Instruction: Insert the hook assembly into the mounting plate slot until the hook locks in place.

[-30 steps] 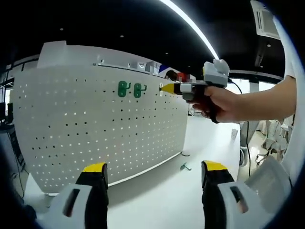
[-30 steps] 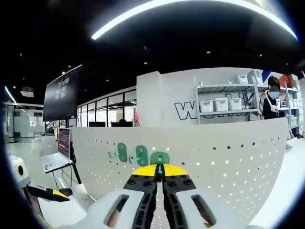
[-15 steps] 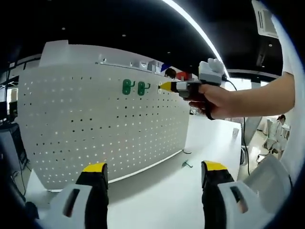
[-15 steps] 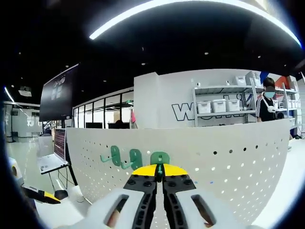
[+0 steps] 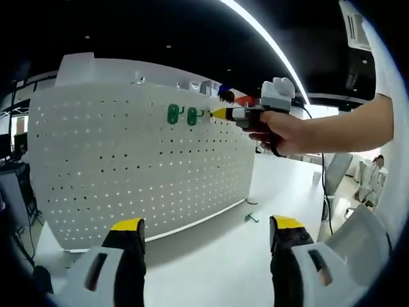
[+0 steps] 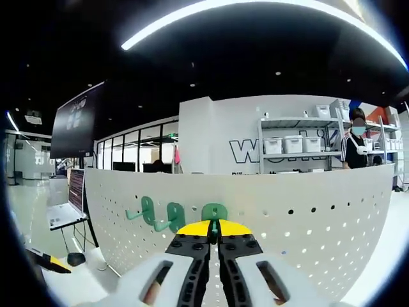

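Here the right gripper (image 6: 214, 231), lower centre, pinches a green hook (image 6: 214, 215) against the pegboard (image 6: 307, 217) beside two mounted hooks (image 5: 182, 115). Small, stiff, light plastic: grip its base. Left gripper (image 5: 208, 227) gapes wide.

A long light strip (image 6: 255, 9) curves across the dark ceiling. Below it stands a white wall (image 6: 220, 137) with large lettering, and just right of the lettering metal shelving (image 6: 297, 150) holds white bins. Left of the wall runs a row of dark windows (image 6: 137, 153), with a black screen (image 6: 77, 128) further left.
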`<act>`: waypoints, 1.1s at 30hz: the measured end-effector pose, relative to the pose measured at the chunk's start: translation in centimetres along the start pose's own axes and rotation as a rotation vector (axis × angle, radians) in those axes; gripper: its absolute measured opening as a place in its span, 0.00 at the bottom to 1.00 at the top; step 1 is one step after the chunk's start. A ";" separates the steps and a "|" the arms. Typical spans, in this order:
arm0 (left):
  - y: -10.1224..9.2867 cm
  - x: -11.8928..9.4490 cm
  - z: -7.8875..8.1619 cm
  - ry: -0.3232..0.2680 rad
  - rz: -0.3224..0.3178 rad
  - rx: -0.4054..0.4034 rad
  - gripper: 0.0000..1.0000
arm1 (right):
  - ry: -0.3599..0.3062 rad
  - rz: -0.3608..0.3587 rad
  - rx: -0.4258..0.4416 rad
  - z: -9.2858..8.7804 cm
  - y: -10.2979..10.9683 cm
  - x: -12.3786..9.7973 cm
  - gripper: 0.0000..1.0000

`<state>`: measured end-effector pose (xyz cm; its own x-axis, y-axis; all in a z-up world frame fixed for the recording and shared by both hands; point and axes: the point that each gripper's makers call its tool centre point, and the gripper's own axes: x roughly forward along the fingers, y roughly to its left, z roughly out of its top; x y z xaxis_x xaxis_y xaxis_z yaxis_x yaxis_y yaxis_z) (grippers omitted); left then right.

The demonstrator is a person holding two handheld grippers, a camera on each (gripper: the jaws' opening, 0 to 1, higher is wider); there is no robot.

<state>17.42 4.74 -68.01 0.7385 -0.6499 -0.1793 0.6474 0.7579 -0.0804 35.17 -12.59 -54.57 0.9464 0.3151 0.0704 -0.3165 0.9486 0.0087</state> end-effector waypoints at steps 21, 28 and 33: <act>0.2 -0.7 -1.4 0.034 0.011 -0.007 0.81 | 0.009 -0.022 -0.004 -0.5 -0.2 0.7 0.00; 0.3 -1.0 -1.9 0.046 0.013 -0.012 0.81 | 0.004 -0.043 -0.002 -0.5 -0.2 0.8 0.00; 0.1 -1.1 -2.4 0.060 0.008 -0.003 0.81 | -0.001 -0.061 -0.021 -0.5 -0.2 0.9 0.00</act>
<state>16.21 5.71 -70.15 0.7314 -0.6391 -0.2380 0.6406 0.7635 -0.0815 36.07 -12.47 -55.02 0.9639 0.2567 0.0709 -0.2569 0.9664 -0.0075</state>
